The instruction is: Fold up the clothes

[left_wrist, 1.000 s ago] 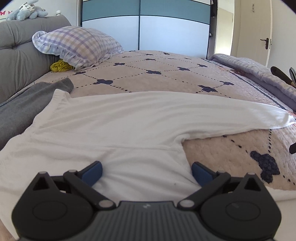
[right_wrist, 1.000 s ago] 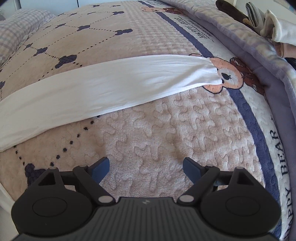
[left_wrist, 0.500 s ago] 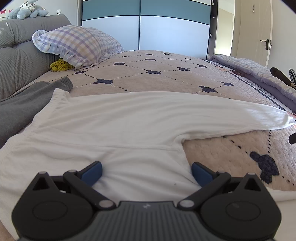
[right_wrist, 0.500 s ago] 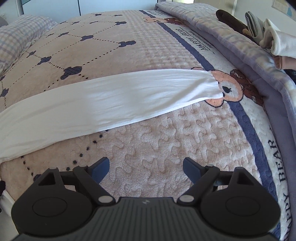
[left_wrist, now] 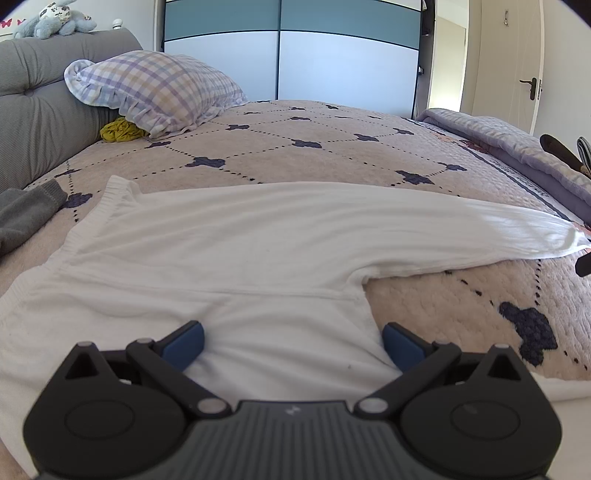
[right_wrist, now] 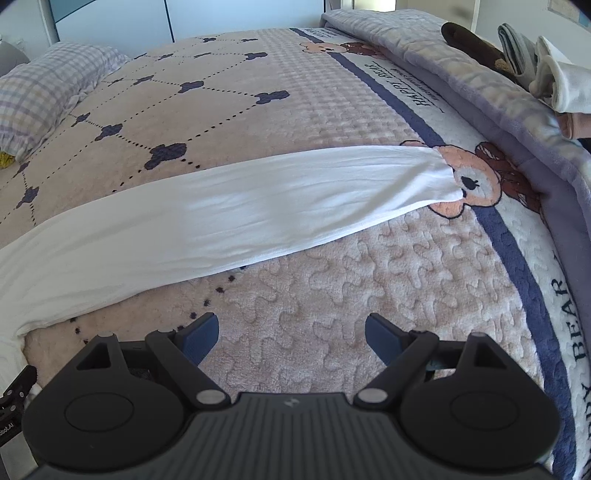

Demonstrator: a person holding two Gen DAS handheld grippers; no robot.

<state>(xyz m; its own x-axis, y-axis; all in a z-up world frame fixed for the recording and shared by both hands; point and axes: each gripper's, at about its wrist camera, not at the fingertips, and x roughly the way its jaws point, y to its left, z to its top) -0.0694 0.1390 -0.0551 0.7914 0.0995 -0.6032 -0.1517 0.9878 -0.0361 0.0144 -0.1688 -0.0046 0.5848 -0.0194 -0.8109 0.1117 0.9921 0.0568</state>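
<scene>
While both claws sit low over the bed (left_wrist: 332, 147), I can see the white long-sleeved top (left_wrist: 258, 251) spread flat on the pink quilted blanket (right_wrist: 332, 295), its body toward the near edge and one sleeve (right_wrist: 258, 206) stretched out to the right. My left claw (left_wrist: 291, 341) has its blue fingers (left_wrist: 184, 341) spread wide apart, holding nothing, and they rest over the body of the top just below the armpit seam; the right-hand finger sits at the garment's side edge. My right claw (right_wrist: 290, 338) is likewise spread wide and empty, poised over bare blanket just short of the sleeve, apart from it. From the right wrist view the sleeve runs diagonally across the blanket, and its cuff ends on the bear motif (right_wrist: 469, 181) beside the blue stripe (right_wrist: 517, 266) that carries lettering. From the left wrist view a grey garment (left_wrist: 26, 214) lies at the left edge, near the top's ribbed neckline but apart from it. Farther back a checked pillow (left_wrist: 155, 92) leans on the grey headboard (left_wrist: 37, 110), with a yellow cloth (left_wrist: 120, 131) tucked under its corner and a plush toy (left_wrist: 51, 22) on top of the headboard. Along the right side of the bed runs a folded lavender blanket (right_wrist: 480, 85), with a few other clothes (right_wrist: 554, 81) piled on it.
</scene>
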